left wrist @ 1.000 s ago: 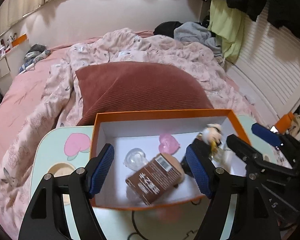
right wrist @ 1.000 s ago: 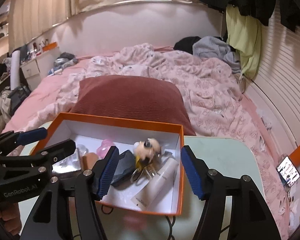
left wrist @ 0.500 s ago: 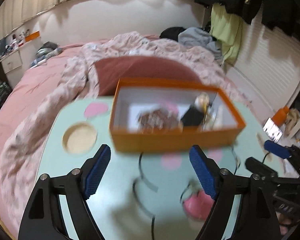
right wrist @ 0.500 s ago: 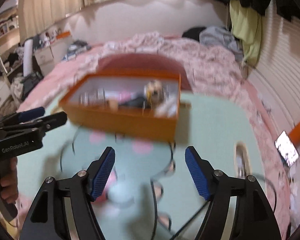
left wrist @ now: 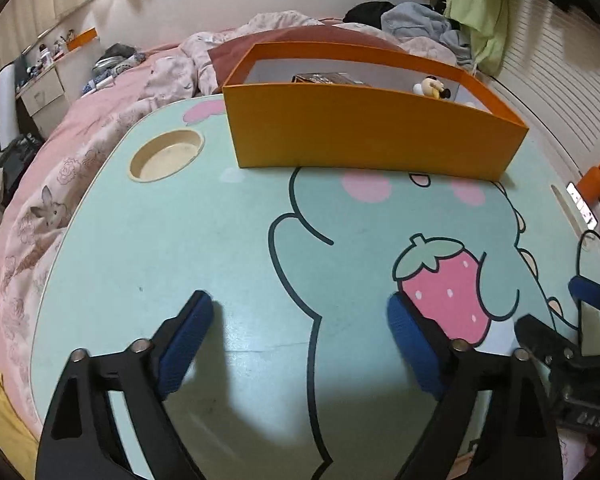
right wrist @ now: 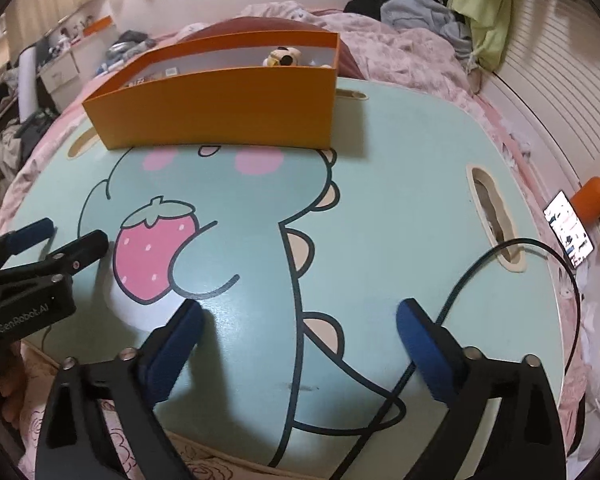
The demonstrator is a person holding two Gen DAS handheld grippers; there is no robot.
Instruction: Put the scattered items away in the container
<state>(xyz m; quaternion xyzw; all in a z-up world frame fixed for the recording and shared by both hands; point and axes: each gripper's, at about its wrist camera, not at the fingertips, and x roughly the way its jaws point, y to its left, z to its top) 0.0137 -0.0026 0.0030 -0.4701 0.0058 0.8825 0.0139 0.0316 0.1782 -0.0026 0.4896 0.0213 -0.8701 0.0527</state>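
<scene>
Crosswise, orange box [left wrist: 364,136] long side facing, on lap table [left wrist: 180,248].

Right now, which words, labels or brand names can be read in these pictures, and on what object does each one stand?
"GenRobot.AI": white print on the black body of the left gripper.
Print on the brown box inside the orange container: too small to read.
Phone screen: too blurred to read.

A mint-green table [left wrist: 148,248] with a printed cartoon strawberry [left wrist: 444,292] is spreading under and ahead of the jaws. A black cable [right wrist: 532,264] is trailing right of the right-hand jaws. Far ahead, a pink quilt [right wrist: 400,52] is lying crumpled; a lit phone [right wrist: 568,232] is glowing far right.
</scene>
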